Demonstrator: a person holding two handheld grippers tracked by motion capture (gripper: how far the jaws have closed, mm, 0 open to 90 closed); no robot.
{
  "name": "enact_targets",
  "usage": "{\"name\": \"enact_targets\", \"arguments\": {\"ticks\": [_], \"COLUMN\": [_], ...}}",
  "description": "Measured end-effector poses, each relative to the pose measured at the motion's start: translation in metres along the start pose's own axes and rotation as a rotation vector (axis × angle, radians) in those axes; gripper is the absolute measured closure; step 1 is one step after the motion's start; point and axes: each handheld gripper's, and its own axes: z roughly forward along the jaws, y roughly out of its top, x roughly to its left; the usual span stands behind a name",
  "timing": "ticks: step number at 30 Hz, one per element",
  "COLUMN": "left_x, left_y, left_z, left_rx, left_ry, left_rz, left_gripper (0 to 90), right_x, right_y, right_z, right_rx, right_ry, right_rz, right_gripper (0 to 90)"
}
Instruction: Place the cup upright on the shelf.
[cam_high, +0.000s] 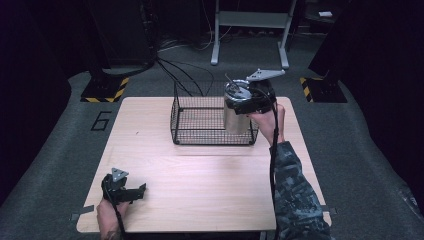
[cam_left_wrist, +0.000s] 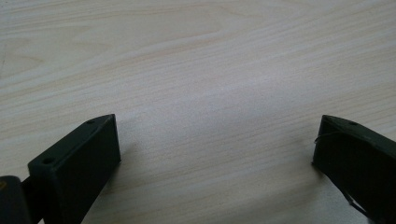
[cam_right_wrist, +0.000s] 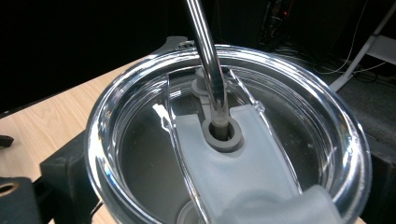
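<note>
Nearest, the left claw (cam_high: 131, 192) rests on the table (cam_high: 200, 180), jaws wide apart w/ nothing between them. Farther off, the right claw (cam_high: 248, 102) grips a steel tumbler (cam_high: 235, 117) near its lid (cam_right_wrist: 224, 154), a straw (cam_right_wrist: 208, 60) rising through it. Judging by the pics, the tumbler hangs at the wire basket's (cam_high: 200, 125) right end, below the claw, apparently mid-transfer; whether it's grounded can't be told. Basket wall is the snag; beyond, cables (cam_high: 180, 75) on the floor.
</note>
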Motion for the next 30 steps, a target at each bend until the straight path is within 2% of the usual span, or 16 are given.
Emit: {"name": "enact_targets", "arguments": {"ticks": [5, 11, 21, 22, 25, 30], "left_x": [0.0, 0.0, 0.0, 0.001, 0.001, 0.001], "left_y": [0.0, 0.0, 0.0, 0.0, 0.0, 0.0], "left_z": [0.0, 0.0, 0.0, -0.001, -0.001, 0.0], "left_rx": [0.0, -0.005, -0.006, 0.008, 0.007, 0.006], "left_ry": [0.0, 0.003, 0.004, 0.001, 0.003, 0.002], "left_rz": [0.001, 0.0, 0.0, 0.015, 0.017, 0.015], "left_gripper": [0.4, 0.4, 0.4, 0.4, 0.4, 0.4], "right_x": [-0.002, -0.002, -0.006, -0.006, -0.008, -0.016], "right_y": [0.005, 0.011, 0.025, 0.025, 0.026, 0.025], "right_z": [0.006, 0.015, 0.035, 0.038, 0.044, 0.057], "right_rx": [-0.008, 0.002, 0.01, 0.015, 0.014, 0.015], "right_ry": [0.001, -0.003, -0.03, -0.032, -0.035, -0.047], "right_rz": [-0.016, -0.008, -0.014, -0.003, -0.005, 0.021], "right_gripper": [3.6, 3.6, 3.6, 3.6, 3.6, 3.6]}}
